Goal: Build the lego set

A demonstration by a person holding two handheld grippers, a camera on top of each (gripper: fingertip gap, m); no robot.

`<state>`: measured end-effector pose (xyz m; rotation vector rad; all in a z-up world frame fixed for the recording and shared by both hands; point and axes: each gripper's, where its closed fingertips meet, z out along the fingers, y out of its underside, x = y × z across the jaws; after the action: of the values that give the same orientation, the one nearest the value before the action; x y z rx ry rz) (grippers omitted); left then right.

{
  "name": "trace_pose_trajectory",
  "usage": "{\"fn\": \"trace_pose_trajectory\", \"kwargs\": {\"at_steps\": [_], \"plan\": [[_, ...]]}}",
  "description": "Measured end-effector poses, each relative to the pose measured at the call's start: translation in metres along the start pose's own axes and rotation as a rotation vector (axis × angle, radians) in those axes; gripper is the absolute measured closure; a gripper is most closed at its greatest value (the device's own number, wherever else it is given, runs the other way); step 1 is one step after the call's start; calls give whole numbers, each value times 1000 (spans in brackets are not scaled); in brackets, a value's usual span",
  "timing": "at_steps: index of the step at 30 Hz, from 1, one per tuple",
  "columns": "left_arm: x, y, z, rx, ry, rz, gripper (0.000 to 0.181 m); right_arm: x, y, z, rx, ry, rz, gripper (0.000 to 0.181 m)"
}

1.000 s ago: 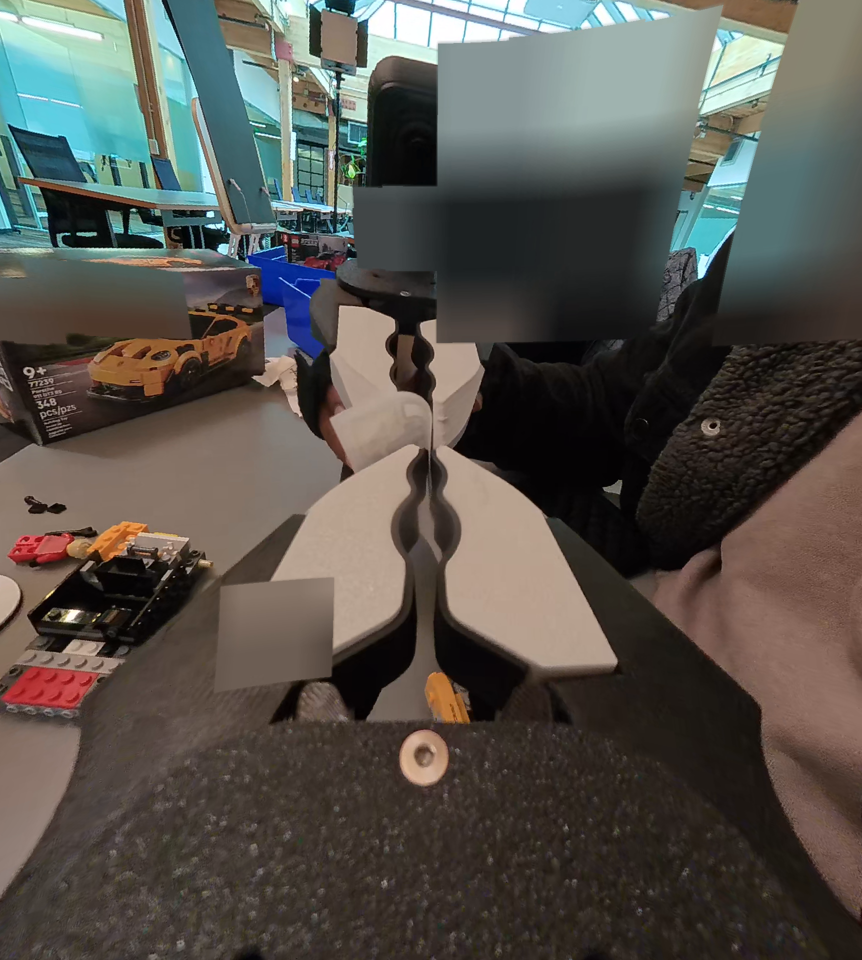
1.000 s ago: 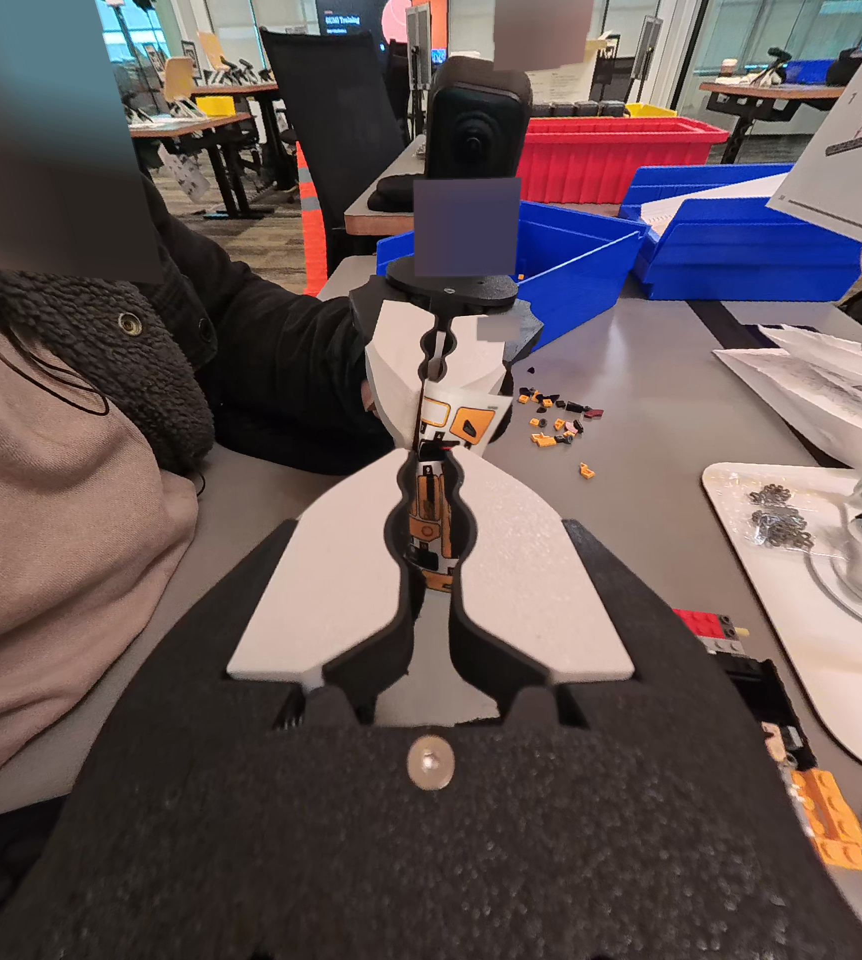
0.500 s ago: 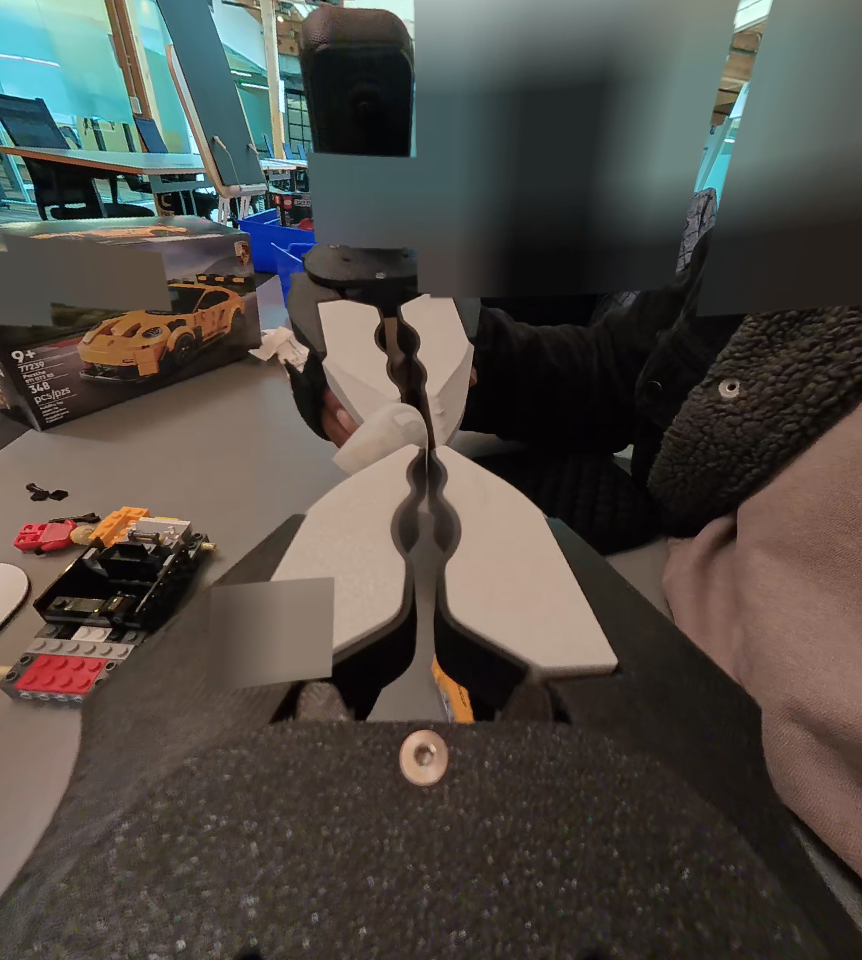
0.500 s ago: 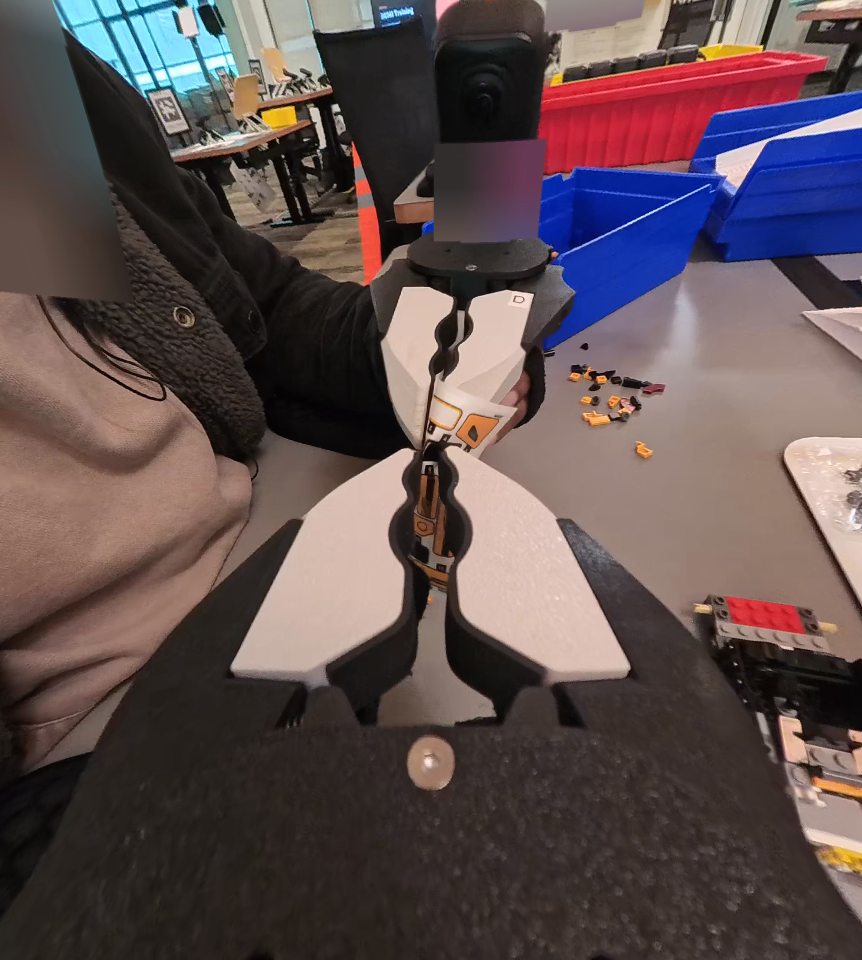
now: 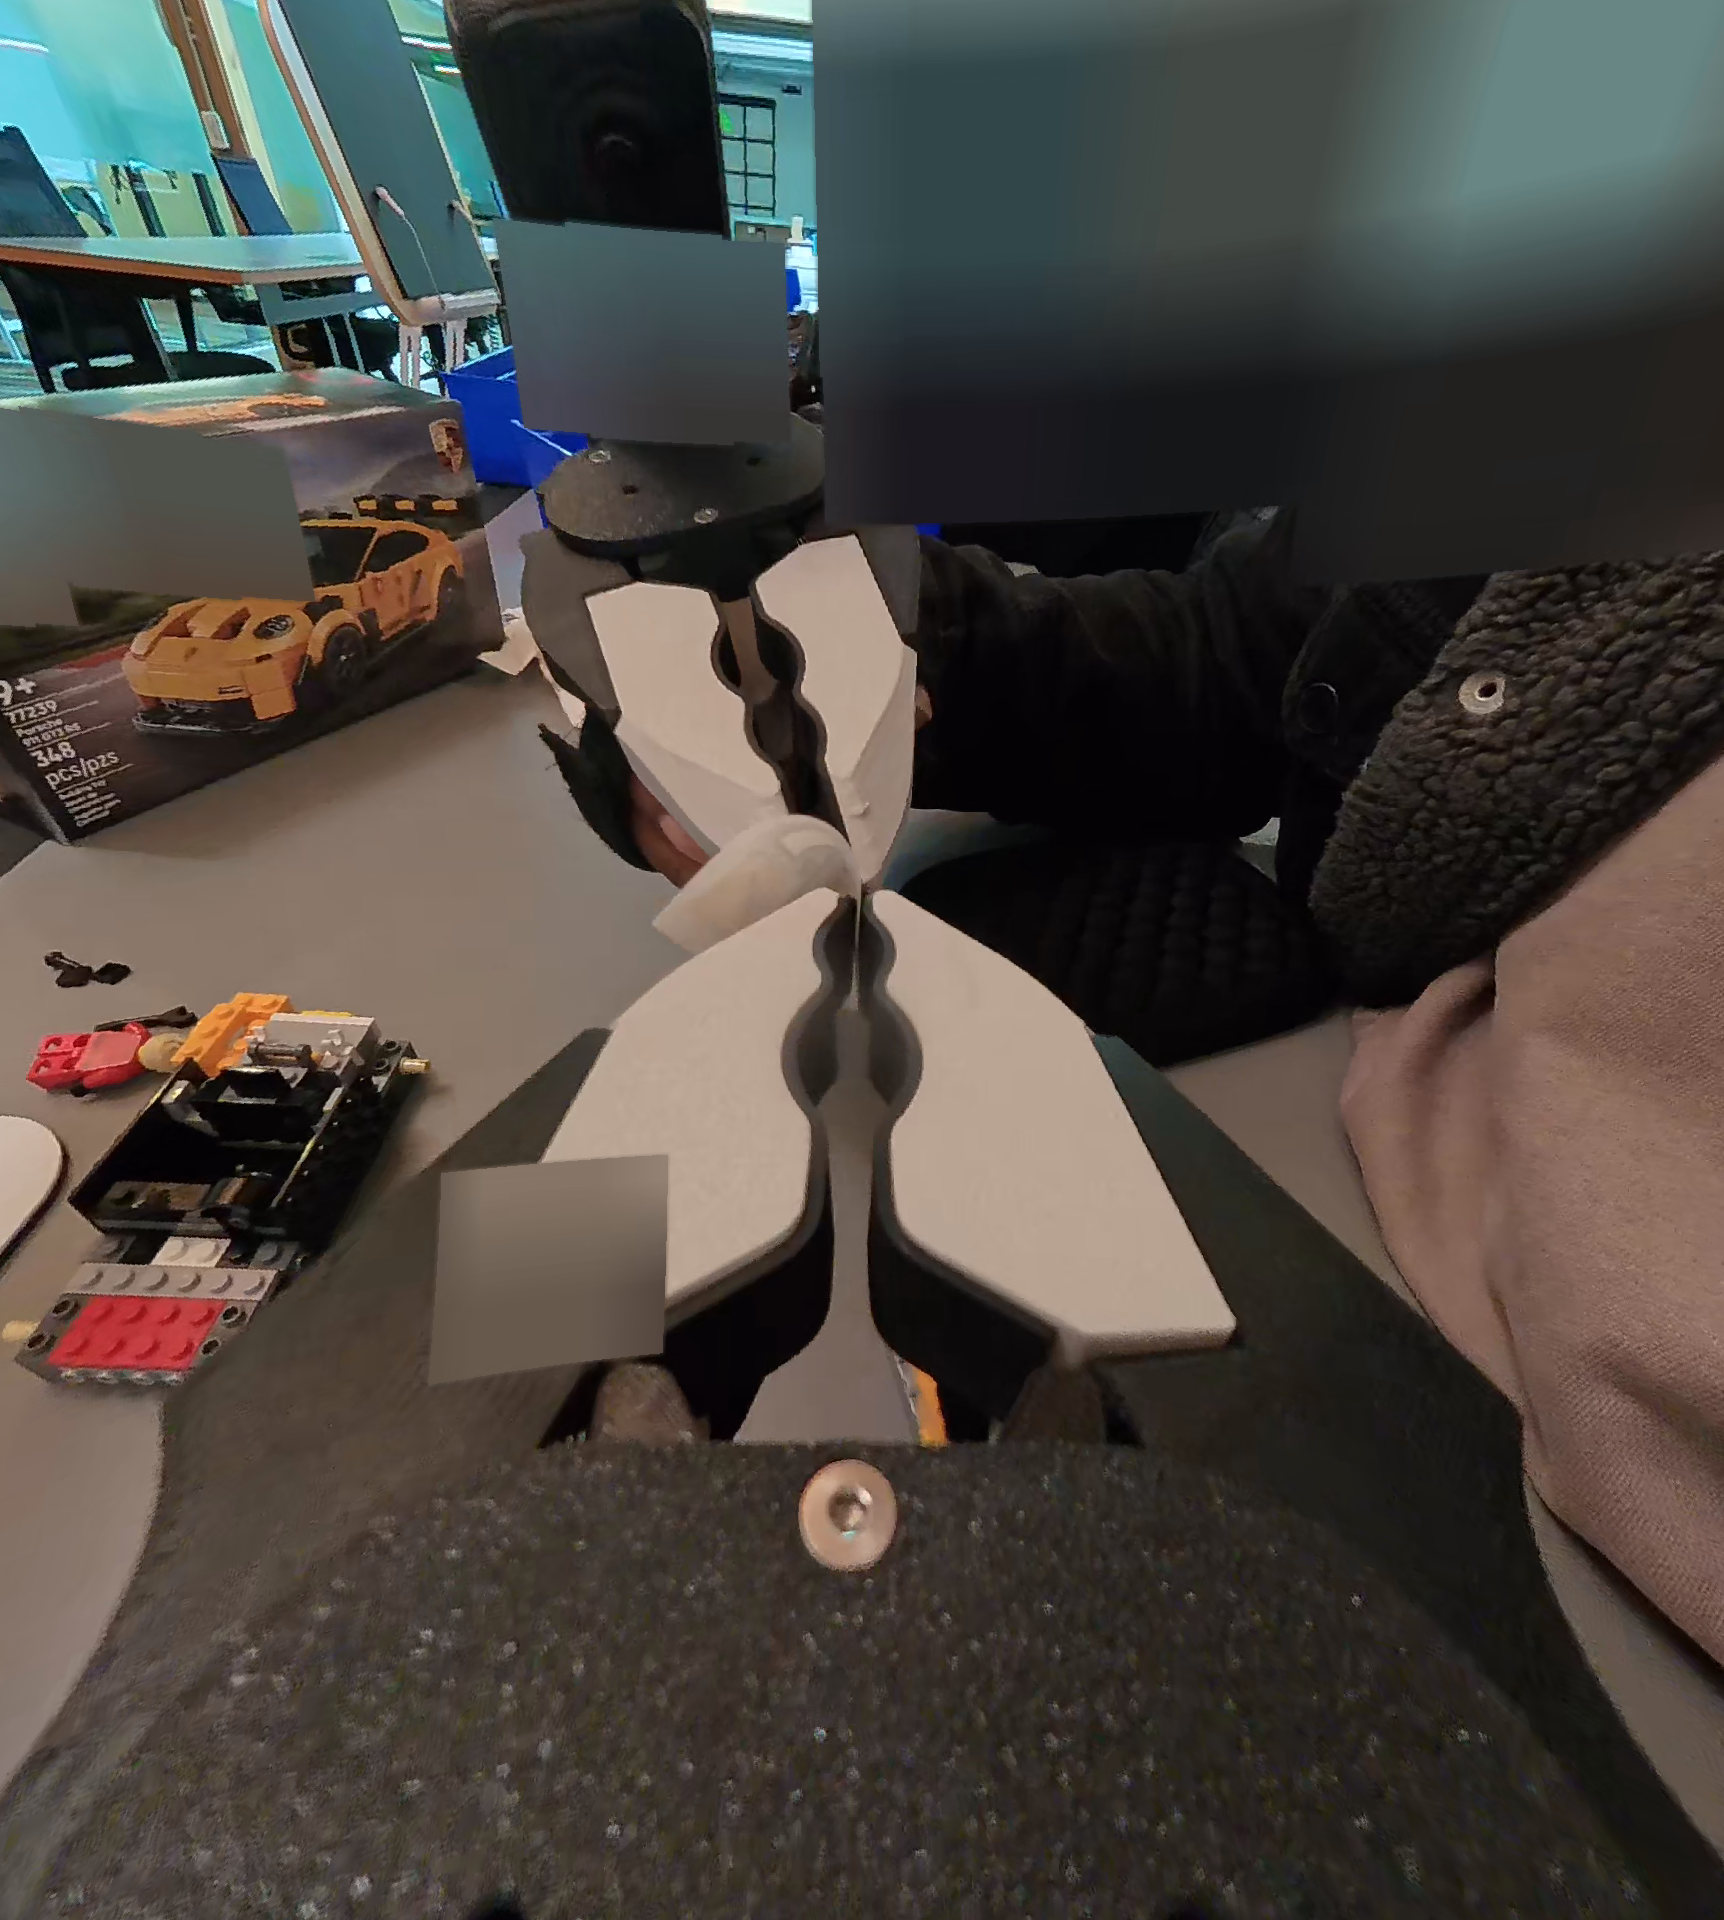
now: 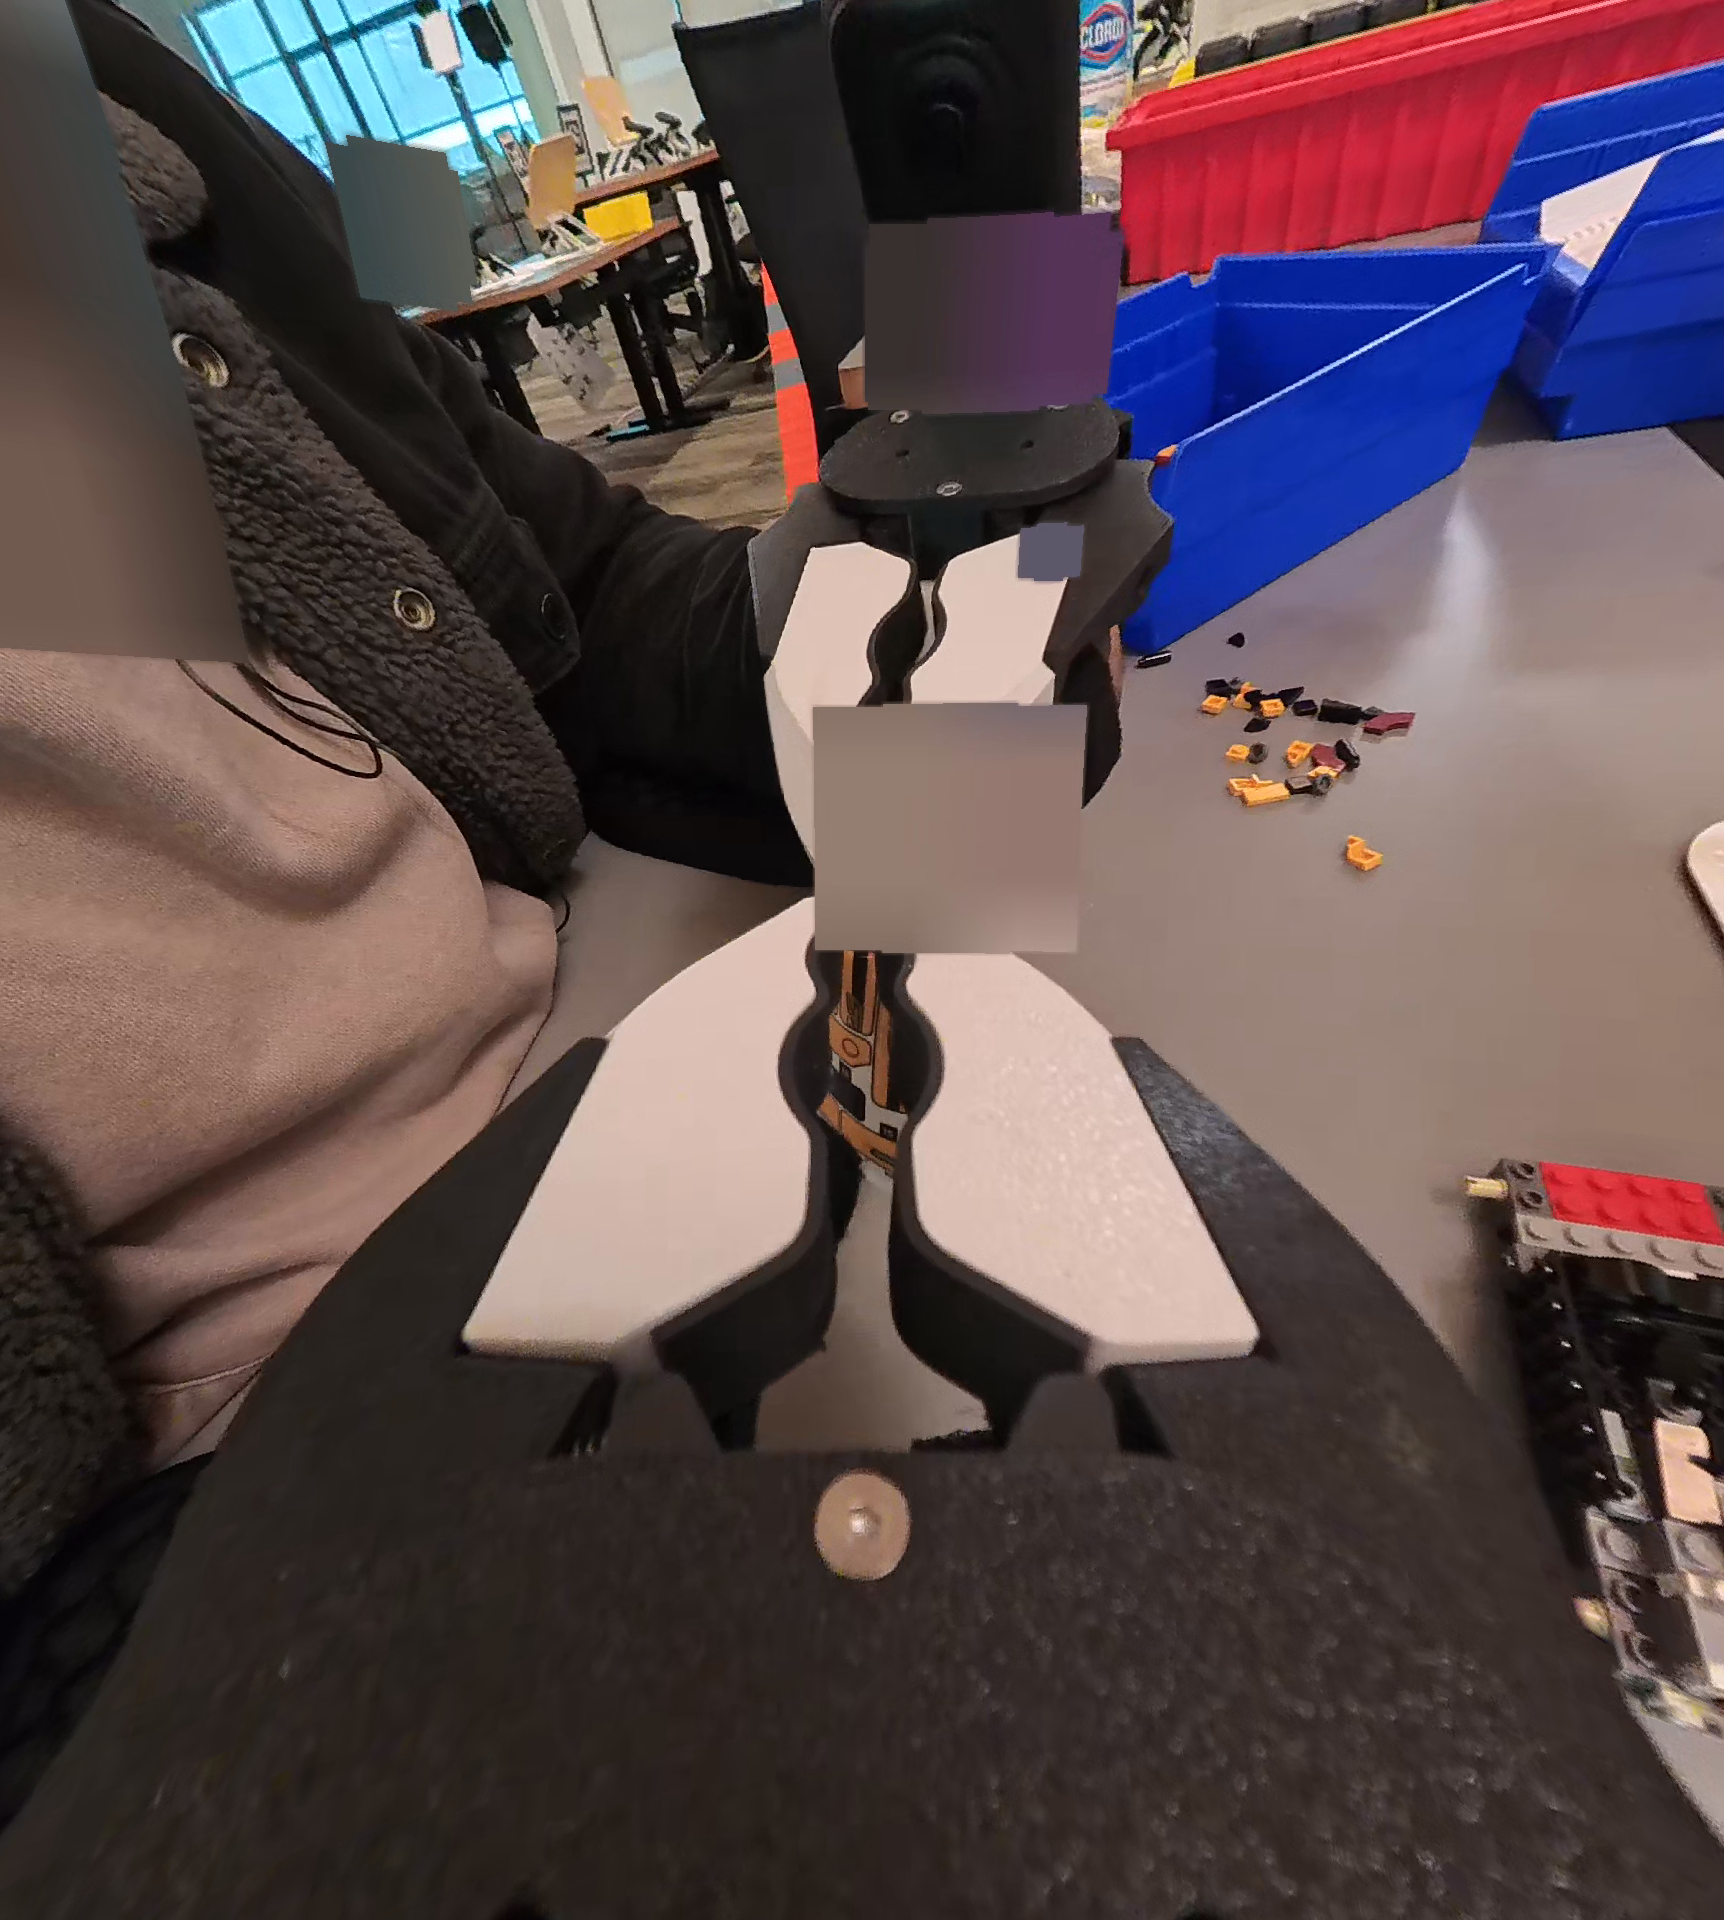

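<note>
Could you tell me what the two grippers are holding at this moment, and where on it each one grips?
Both hold one sticker sheet: the right gripper pinches one edge of it, the left gripper the opposite edge, with the sheet curling between them.

A sticker sheet [image 6: 863, 1070] — white-backed, printed with orange and black shapes — stands on edge in the air, pinched at both ends. On the grey table lies the half-built lego car [image 5: 234, 1164]: a black chassis with a red studded plate at one end, grey plates beside it. Loose orange and black pieces [image 6: 1289, 743] lie scattered well apart from it.
</note>
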<state>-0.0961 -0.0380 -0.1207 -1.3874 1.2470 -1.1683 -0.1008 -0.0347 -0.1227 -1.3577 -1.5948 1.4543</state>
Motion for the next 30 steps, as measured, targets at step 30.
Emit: {"fn": "trace_pose_trajectory", "kwargs": {"at_steps": [30], "plan": [[8, 7, 3, -35, 55, 10, 181, -5, 6, 3, -36, -21, -12, 166]]}}
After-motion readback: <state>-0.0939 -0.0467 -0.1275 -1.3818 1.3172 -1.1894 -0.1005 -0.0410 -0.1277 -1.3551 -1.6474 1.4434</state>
